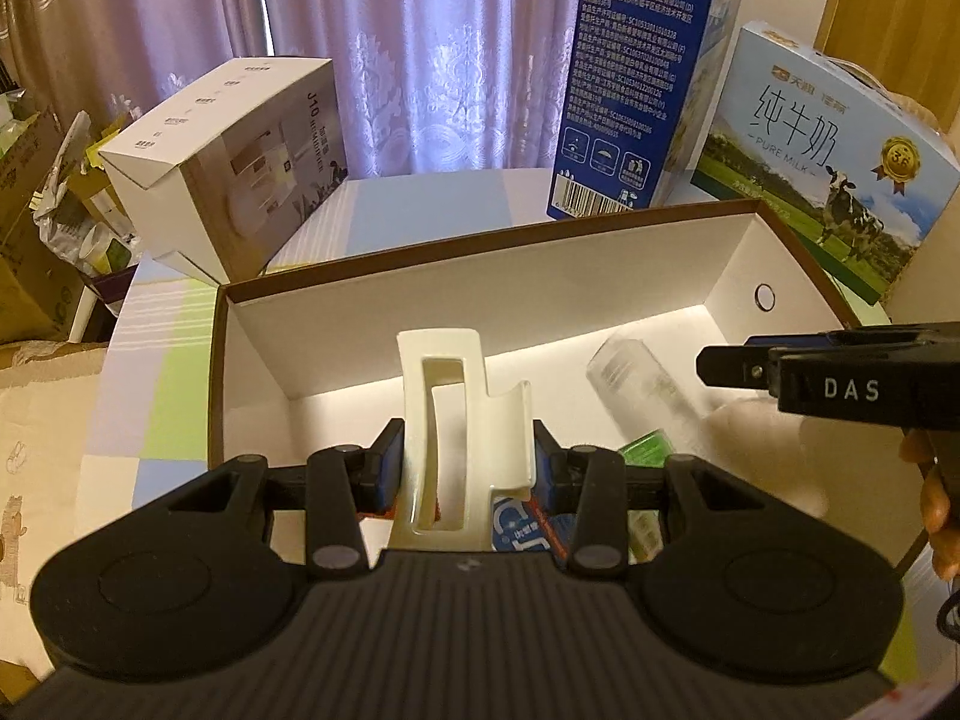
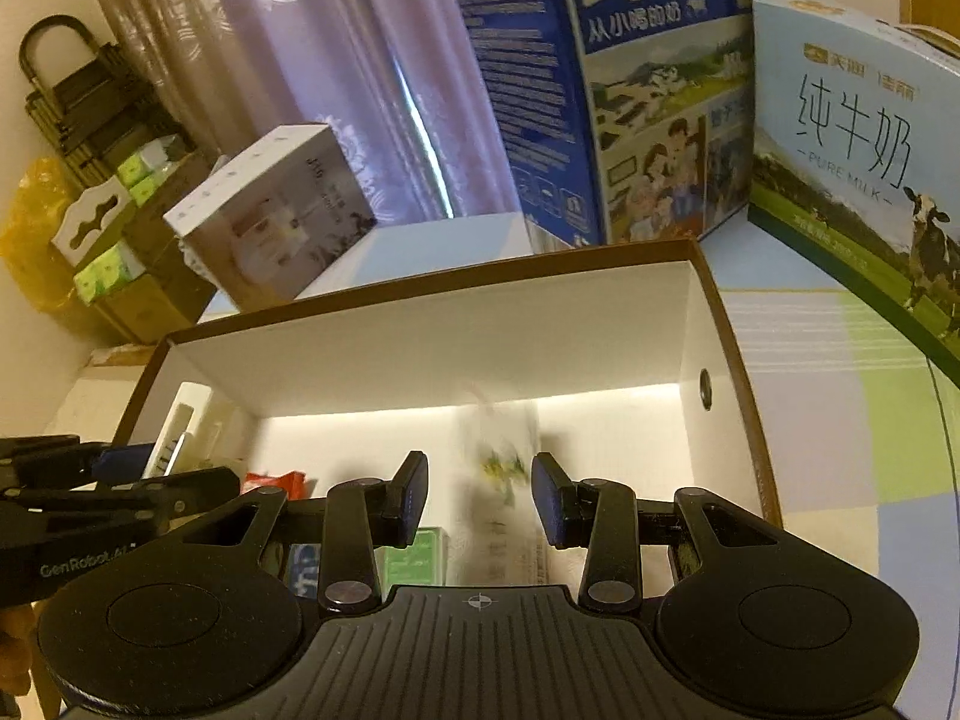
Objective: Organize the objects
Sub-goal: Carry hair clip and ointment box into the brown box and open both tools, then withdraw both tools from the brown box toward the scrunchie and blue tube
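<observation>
My left gripper [image 1: 467,456] is shut on a cream plastic holder [image 1: 444,372], which stands upright between the pads above an open box with a brown rim [image 1: 480,240] and a white inside. In the right wrist view my right gripper [image 2: 480,480] is shut on a frosted clear bottle [image 2: 501,468] that looks blurred and points into the same box [image 2: 420,282]. The left wrist view shows that bottle [image 1: 642,384] sticking out past the right gripper [image 1: 738,369]. A green packet [image 1: 645,447] and a blue-and-red pack [image 1: 522,528] lie on the box floor.
Behind the box stand a white carton [image 1: 240,150], a tall blue milk carton [image 1: 630,90] and a pale-blue milk carton [image 1: 810,162]. A chequered cloth [image 1: 168,408] covers the table. Cardboard boxes and bags are piled at the left [image 1: 42,228]. A hand [image 1: 936,498] shows at the right.
</observation>
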Available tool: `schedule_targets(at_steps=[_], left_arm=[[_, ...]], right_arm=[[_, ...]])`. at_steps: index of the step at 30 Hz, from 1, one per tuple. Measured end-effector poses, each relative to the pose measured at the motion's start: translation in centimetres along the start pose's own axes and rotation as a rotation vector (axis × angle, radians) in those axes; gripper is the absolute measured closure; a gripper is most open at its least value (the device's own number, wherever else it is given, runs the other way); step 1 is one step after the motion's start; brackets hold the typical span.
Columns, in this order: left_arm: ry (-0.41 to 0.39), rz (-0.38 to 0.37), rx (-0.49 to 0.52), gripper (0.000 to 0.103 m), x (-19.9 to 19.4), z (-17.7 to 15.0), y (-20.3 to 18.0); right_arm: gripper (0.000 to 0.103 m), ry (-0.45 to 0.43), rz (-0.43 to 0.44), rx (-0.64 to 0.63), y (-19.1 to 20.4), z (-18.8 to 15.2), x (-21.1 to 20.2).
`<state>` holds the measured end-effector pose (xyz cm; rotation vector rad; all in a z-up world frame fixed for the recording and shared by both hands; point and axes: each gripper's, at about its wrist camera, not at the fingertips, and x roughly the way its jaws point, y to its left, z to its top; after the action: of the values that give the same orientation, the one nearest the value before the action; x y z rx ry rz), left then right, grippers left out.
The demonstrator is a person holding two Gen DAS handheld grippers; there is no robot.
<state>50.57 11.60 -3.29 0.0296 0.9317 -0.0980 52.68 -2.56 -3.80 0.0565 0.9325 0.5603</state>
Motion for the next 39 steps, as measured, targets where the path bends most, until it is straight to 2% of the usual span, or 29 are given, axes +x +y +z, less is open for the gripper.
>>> schedule_targets(at_steps=[11, 12, 13, 15, 16, 18, 24, 27, 39], left_arm=[[0.0, -0.006, 0.003, 0.067, 1.2, 0.5, -0.2], [-0.013, -0.006, 0.007, 0.064, 1.1, 0.6, -0.3], [-0.028, -0.006, 0.011, 0.05, 1.0, 0.7, -0.3], [-0.053, -0.008, 0.014, 0.033, 0.5, 0.9, -0.3], [-0.068, -0.006, 0.017, 0.029, 0.2, 1.0, -0.3], [-0.076, 0.0, 0.026, 0.027, -0.3, 1.0, -0.4], [-0.051, 0.027, 0.011, 0.021, -1.7, 0.0, 0.3], [-0.033, 0.033, -0.011, 0.017, -2.8, -0.9, 0.7], [-0.027, 0.055, -0.055, 0.016, -7.8, -4.3, 0.7]], right_arm=[[0.066, 0.036, -0.009, -0.004, -0.5, -0.8, -0.1], [0.066, 0.037, -0.013, -0.006, -0.5, -0.8, -0.2], [0.065, 0.036, -0.017, -0.007, -0.4, -0.9, -0.3], [0.057, 0.028, -0.022, -0.016, -0.1, -1.0, -0.7], [0.054, 0.023, -0.02, -0.024, 0.0, -1.1, -0.9], [0.048, 0.015, -0.014, -0.037, 0.4, -1.3, -1.6], [0.041, 0.005, 0.001, -0.066, 1.6, -2.2, -3.6], [0.04, 0.006, 0.009, -0.058, 1.9, -2.8, -4.5], [0.039, -0.026, 0.009, -0.021, 3.2, -5.4, -8.6]])
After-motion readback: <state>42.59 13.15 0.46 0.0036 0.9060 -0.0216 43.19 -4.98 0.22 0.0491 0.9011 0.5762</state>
